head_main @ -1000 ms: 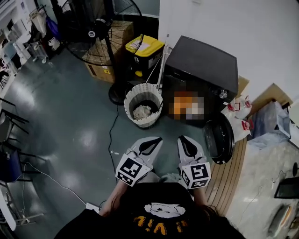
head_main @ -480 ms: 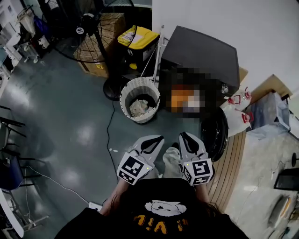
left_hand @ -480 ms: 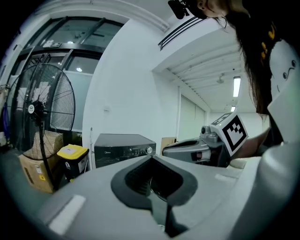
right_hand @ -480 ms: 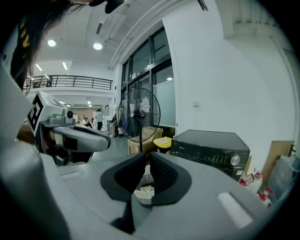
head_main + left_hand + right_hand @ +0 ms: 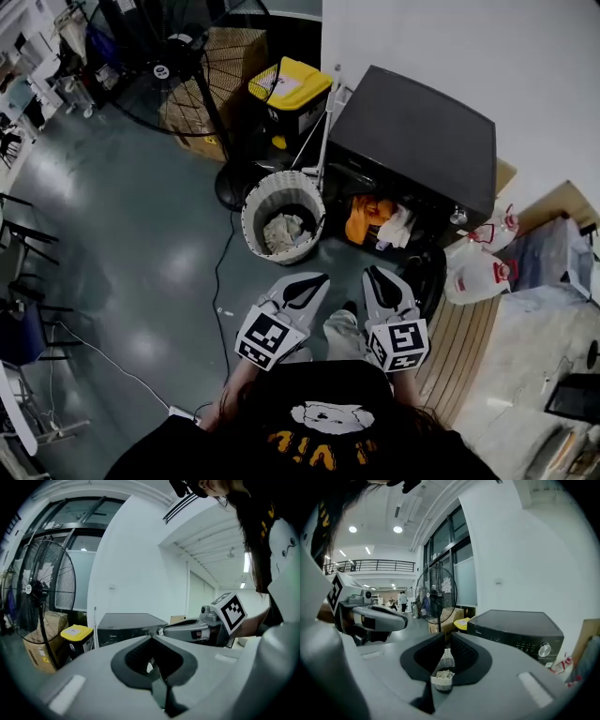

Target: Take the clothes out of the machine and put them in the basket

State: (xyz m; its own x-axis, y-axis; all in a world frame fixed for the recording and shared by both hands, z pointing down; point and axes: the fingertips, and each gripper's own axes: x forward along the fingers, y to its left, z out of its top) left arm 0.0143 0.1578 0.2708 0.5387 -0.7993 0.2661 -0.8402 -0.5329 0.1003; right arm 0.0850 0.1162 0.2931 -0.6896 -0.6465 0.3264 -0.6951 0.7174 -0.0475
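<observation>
While the clothes (image 5: 380, 220) hang soft and light at the machine (image 5: 412, 141) mouth beside the basket (image 5: 255, 202), I'd pinch a bunched fold. The left gripper (image 5: 317, 279) jaws sit together; the right gripper (image 5: 371, 272) jaws have just been opening, empty.

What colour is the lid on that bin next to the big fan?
The lid is yellow, clearest in the head view.

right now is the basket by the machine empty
No, pale clothes lie in the bottom of the white woven basket, as the head view shows.
</observation>
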